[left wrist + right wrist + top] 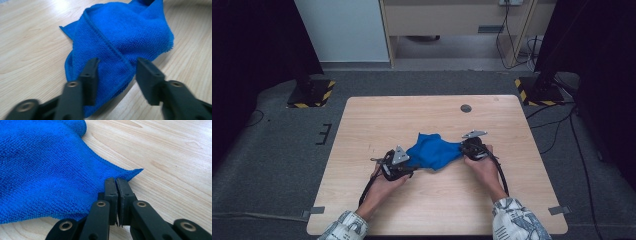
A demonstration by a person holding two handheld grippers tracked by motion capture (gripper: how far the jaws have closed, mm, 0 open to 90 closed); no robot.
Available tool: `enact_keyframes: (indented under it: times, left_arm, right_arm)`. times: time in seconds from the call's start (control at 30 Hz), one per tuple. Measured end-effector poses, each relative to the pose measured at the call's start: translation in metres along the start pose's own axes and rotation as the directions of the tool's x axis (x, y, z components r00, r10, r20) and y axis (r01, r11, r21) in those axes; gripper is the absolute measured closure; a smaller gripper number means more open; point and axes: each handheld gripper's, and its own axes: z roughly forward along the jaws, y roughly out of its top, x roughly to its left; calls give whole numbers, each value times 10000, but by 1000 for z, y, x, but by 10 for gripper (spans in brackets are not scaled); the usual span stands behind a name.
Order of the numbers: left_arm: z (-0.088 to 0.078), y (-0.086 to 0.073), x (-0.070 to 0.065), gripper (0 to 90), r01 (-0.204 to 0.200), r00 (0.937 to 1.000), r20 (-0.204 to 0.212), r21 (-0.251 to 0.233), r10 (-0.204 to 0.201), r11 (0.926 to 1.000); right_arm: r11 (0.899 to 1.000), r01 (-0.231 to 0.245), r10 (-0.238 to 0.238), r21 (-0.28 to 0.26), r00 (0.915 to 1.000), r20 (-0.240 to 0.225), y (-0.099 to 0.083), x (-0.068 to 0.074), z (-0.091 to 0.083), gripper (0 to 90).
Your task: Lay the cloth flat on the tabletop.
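A crumpled blue microfibre cloth (434,150) lies on the wooden table (412,112), between my two grippers. At the cloth's left end, my left gripper (412,168) points right. In the left gripper view its jaws (116,72) stand apart on either side of a folded hem of the cloth (125,32), and the pads do not press on it. My right gripper (463,148) is at the cloth's right end. The right gripper view shows that gripper (116,182) shut on an edge of the cloth (37,170) near a pointed corner.
A small round grommet (466,108) sits in the table top at the back right. Two stand bases with yellow-black stripes (309,92) (539,92) rest on the floor beyond the far corners. Bare wood surrounds the cloth on all sides.
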Motion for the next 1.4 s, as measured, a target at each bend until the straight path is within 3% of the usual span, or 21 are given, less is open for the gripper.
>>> enact_keyframes:
  times: [0.17,0.27,0.47,0.7,0.87,1.03,1.1,1.17,1.27,1.4]
  left_arm:
    - [10,-2,1,391,82,9998,164,159,-84,9998]
    - [13,-2,2,390,108,9999,91,280,-111,9995]
    - [16,-1,7,516,319,9995,54,292,-320,9991]
    - [7,0,15,707,895,9956,290,51,-896,9960]
    - [-2,-1,18,726,995,9943,389,-140,-989,9949]
    - [-12,-2,28,738,1428,9888,512,-484,-1404,9886]
    - [-14,-4,30,758,1387,9896,459,-477,-1365,9892]
    - [-15,-4,33,774,1779,9820,752,-610,-1732,9822]
    - [-17,-1,31,806,1376,9903,303,-627,-1359,9885]
    - [-20,1,34,837,1621,9867,226,-593,-1610,9850]
  right_arm:
    - [10000,-7,7,-1,10000,-22,0,0,0,881]
    - [10000,-4,4,-6,10000,-26,0,0,0,880]
    - [10000,-1,2,27,10000,-31,1,-1,0,880]
    - [10000,-15,15,-4,10000,-62,0,-1,0,880]
    - [10000,-83,83,-39,9999,-94,0,-1,0,880]
    - [9999,-108,108,-52,9999,-97,-1,-2,0,879]
    - [9999,-97,97,-49,9999,-103,-1,-2,0,879]
    - [9999,-123,122,-51,9999,-99,-1,-2,0,879]
    - [9999,-119,118,-58,9999,-92,-1,-2,0,879]
    - [9998,-191,190,-97,9998,-101,-1,-2,0,879]
